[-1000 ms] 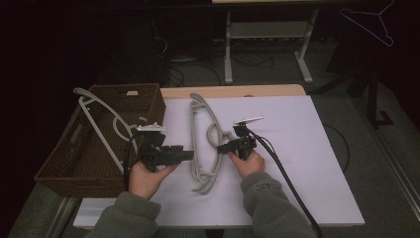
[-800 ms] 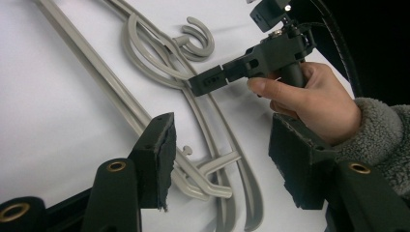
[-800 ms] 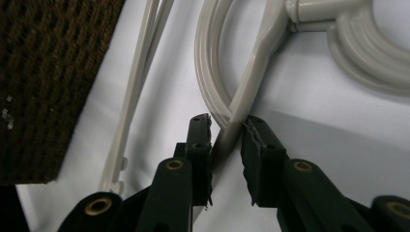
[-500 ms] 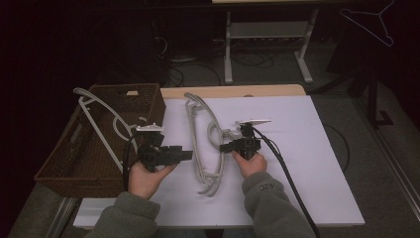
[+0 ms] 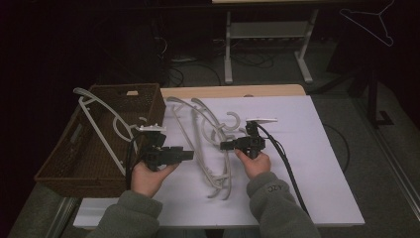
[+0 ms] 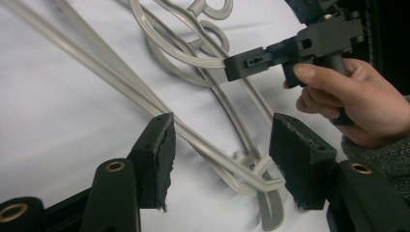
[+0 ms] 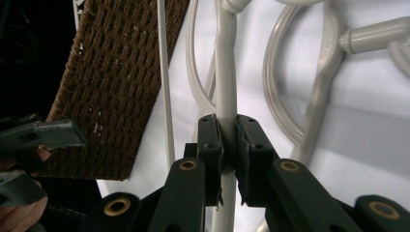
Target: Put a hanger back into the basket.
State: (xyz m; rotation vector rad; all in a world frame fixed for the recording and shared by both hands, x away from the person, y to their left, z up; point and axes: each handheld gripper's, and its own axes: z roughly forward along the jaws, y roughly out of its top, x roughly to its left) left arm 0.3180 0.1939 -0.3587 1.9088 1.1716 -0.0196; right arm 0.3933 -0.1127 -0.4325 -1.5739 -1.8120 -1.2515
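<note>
Dark floor and a metal-legged stand lie beyond the white-topped table (image 5: 317, 163), and a brown woven wicker basket (image 5: 74, 163) sits at the table's left edge, with a white plastic hanger (image 5: 101, 131) propped across its rim. Just to the right of the basket, on the white surface, lie pale grey plastic clothes hangers (image 5: 208, 148), stacked and overlapping, their hooks pointing away from the person and their arms running back toward the person's edge.

On the far side of those hangers from the basket, the right gripper (image 7: 228, 145) has just been closing its jaws, and they now pinch a grey hanger bar between the pads. In the high view that gripper (image 5: 225, 145) points toward the basket, its hand (image 5: 255, 163) behind it.

Between the basket and the hangers, the left gripper (image 6: 220, 159) has its jaws standing wide apart. A hanger's lower corner lies between them. The bar runs close past the left pad, but whether it touches I cannot tell. In the high view this gripper (image 5: 188, 155) points at the hangers.
</note>
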